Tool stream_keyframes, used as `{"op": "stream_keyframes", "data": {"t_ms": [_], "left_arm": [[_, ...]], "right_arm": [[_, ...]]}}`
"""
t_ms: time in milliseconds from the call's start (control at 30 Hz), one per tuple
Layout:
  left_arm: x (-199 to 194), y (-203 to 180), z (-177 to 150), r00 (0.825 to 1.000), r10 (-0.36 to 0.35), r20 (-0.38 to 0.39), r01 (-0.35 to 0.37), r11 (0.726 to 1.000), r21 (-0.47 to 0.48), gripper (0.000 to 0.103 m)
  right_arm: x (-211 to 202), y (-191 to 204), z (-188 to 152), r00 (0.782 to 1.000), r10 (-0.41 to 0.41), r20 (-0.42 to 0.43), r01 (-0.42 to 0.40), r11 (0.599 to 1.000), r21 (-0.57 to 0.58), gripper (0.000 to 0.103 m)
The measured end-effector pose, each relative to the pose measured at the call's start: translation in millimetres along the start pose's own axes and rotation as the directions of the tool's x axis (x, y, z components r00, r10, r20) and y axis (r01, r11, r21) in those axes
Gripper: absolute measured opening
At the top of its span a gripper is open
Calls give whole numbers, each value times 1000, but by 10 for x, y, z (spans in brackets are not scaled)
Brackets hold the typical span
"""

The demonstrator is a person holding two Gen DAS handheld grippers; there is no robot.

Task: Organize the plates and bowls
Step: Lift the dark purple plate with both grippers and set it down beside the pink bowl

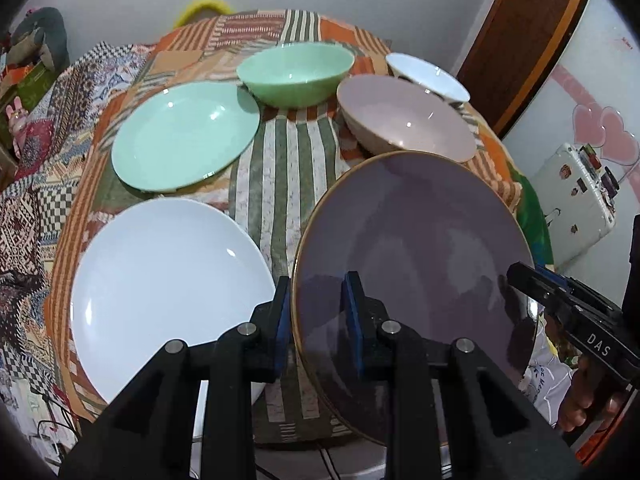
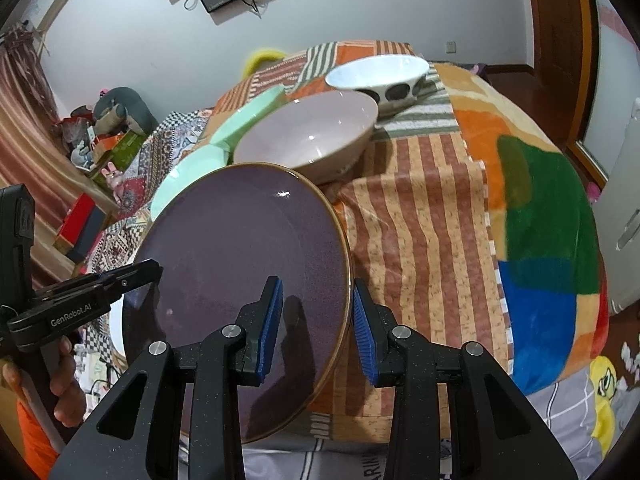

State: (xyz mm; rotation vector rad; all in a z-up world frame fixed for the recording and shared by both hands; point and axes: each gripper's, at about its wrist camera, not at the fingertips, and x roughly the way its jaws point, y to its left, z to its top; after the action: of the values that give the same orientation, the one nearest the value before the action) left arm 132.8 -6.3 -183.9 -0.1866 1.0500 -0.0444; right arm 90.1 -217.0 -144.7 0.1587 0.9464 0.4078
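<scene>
On the near left of the table (image 1: pixel 280 168), which wears a striped patchwork cloth, lies a white plate (image 1: pixel 168 292), flat and free. Beyond it rests a mint-green plate (image 1: pixel 184 136), with a green bowl (image 1: pixel 296 76) farther back; to the right sit a pink bowl (image 1: pixel 404 120) and, behind it, a white bowl (image 1: pixel 428 74).

The purple plate (image 1: pixel 416 264) is held tilted above the near right of the table, clear of the cloth. The left hand-held gripper (image 1: pixel 316 316) straddles its left rim, one blue pad on each face, nearly closed on the edge. The right hand-held gripper (image 2: pixel 316 324) takes the opposite rim the same way. Two grips on opposite edges likely keep the wide plate from swinging. Plates lie left and near, bowls far and right, so the purple plate probably belongs on one of the plates.
</scene>
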Motion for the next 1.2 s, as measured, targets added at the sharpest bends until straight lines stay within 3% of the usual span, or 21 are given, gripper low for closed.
{"op": "stream_keyframes", "data": {"t_ms": [433, 1200], "left_arm": [[368, 54, 39, 996, 0, -88, -1, 1000, -19, 26], [523, 100, 55, 993, 13, -117, -17, 999, -31, 28]], "right_arm": [[218, -94, -23, 998, -15, -66, 17, 999, 29, 32], [311, -121, 33, 996, -12, -89, 16, 999, 42, 34]]}}
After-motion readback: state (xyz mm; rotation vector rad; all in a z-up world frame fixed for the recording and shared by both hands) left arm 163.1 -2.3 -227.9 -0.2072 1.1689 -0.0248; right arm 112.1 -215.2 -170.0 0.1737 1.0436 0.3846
